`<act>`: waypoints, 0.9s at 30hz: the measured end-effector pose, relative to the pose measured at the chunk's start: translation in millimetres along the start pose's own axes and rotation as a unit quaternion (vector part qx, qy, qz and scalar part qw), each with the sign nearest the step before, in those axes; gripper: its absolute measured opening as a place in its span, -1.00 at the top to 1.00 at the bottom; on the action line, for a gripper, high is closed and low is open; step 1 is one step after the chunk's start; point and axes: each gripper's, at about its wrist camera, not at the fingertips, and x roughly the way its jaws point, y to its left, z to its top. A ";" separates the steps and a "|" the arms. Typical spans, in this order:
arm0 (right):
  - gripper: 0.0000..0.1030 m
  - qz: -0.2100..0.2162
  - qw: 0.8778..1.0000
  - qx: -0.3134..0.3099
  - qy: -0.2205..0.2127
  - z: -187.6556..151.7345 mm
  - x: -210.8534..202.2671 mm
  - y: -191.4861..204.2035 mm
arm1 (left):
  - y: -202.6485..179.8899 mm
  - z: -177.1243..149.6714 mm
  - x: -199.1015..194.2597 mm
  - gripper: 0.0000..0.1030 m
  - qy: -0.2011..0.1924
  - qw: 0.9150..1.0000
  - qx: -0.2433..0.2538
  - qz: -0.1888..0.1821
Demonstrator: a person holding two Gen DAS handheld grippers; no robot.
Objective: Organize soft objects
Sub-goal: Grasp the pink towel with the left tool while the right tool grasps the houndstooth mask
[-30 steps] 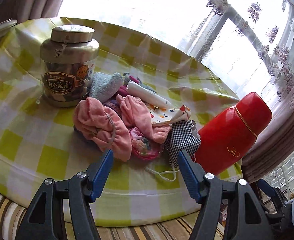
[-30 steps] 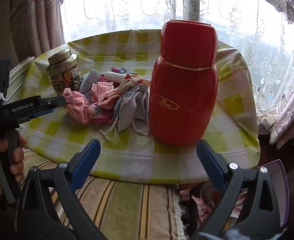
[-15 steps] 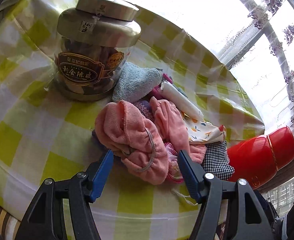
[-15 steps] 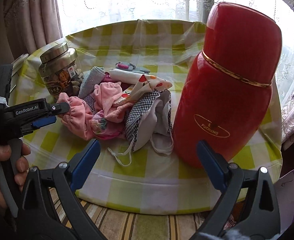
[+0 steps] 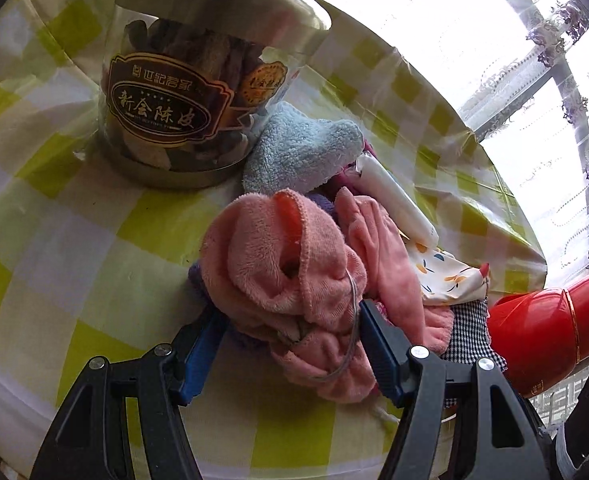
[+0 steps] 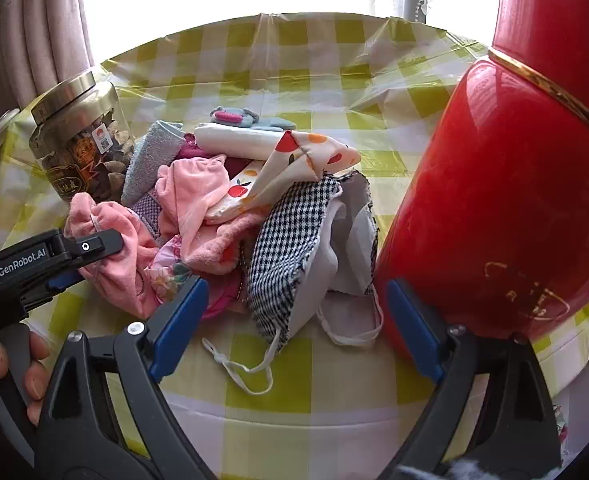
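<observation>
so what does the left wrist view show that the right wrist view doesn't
Only the left wrist view shows the left hand-held gripper from behind, open around the pink cloth, and the jar's front label.

Only the right wrist view shows the right hand-held gripper open over the checked mask, the mask's loose strings, a small grey toy at the back, and the person's hand.

Both show the jar, blue towel, red flask and green checked tablecloth.
</observation>
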 end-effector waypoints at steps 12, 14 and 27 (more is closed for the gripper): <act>0.48 -0.013 0.999 0.031 0.007 -6.1 17.0 -10.4 | 1.1 -1.2 -2.1 0.21 -0.030 0.999 0.031 0.011; 0.65 -0.009 1.000 0.030 -0.001 -7.3 12.5 -10.8 | 2.9 -2.1 -5.6 0.32 -0.035 0.999 0.032 0.008; 0.80 0.006 0.999 0.008 -0.042 -22.6 -41.3 -12.0 | 16.6 -21.7 -48.4 0.38 -0.082 0.996 0.020 -0.003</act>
